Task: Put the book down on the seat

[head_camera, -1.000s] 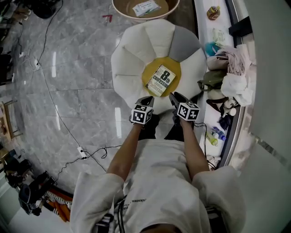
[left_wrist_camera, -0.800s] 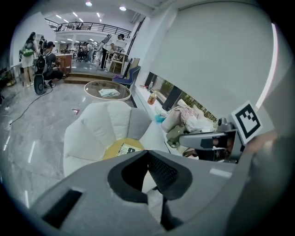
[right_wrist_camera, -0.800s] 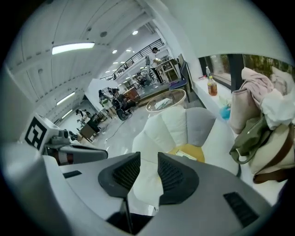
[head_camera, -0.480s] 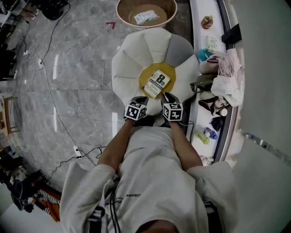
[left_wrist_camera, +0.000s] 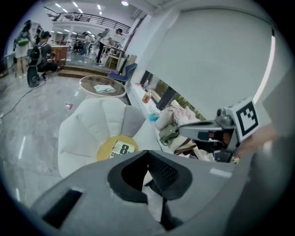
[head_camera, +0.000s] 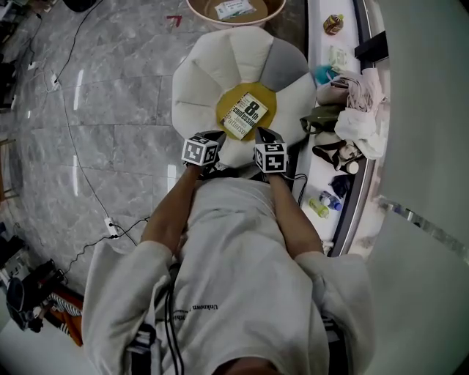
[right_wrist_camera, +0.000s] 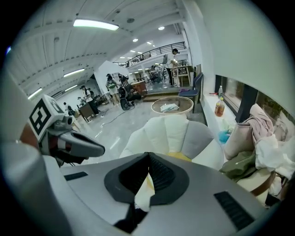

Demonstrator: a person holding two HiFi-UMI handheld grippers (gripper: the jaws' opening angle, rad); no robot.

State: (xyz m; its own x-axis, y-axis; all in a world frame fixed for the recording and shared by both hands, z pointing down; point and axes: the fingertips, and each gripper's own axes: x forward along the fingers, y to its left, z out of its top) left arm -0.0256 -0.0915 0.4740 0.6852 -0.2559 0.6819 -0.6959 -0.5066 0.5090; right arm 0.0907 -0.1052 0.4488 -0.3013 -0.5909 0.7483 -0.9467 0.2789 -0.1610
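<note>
The book with a big "8" on its cover lies flat on the yellow centre of the white, flower-shaped seat. It also shows in the left gripper view on the seat. Both grippers hover at the seat's near edge, apart from the book. My left gripper is shut and empty. My right gripper has just been closing, and now its jaws meet with nothing between them. The seat's petals fill the space beyond the right jaws.
A round wooden table with a paper on it stands beyond the seat. A white ledge on the right bears clothes, bags and bottles. Cables run over the marble floor on the left. People stand far off in the hall.
Both grippers have pulled back from the book toward my body. The right jaws have come together. The book has stayed on the yellow centre.
</note>
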